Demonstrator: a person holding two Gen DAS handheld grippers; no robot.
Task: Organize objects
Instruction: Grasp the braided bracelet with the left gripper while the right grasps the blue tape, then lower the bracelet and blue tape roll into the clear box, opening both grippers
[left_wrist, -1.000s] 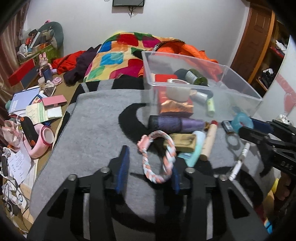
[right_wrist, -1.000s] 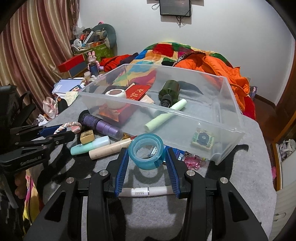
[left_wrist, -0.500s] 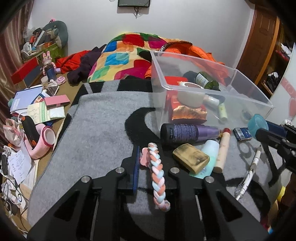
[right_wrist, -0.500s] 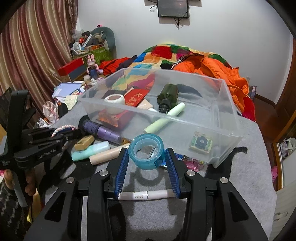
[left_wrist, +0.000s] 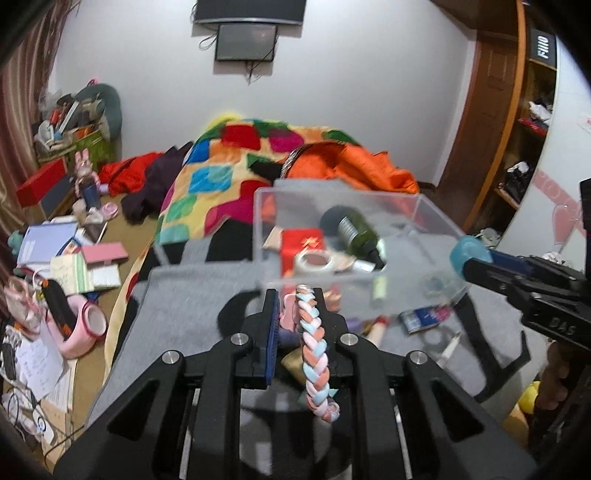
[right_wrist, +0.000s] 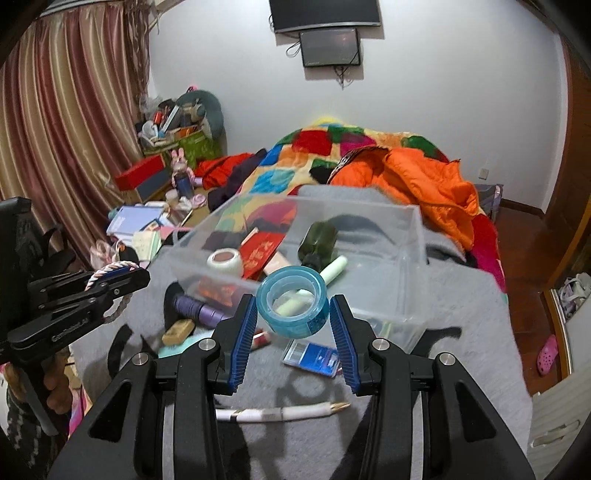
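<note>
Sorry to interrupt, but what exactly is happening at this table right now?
A person is tidying loose items into a clear plastic bin using two handheld grippers. The left gripper is shut on a braided rope ring, and the right gripper is shut on a blue tape roll; both are held up near the bin. A green bottle and a white tape roll already lie inside, while a pen remains on the grey mat.

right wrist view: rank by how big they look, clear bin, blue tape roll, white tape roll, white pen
1. clear bin
2. blue tape roll, though it is held near the camera, which inflates it
3. white pen
4. white tape roll
</note>
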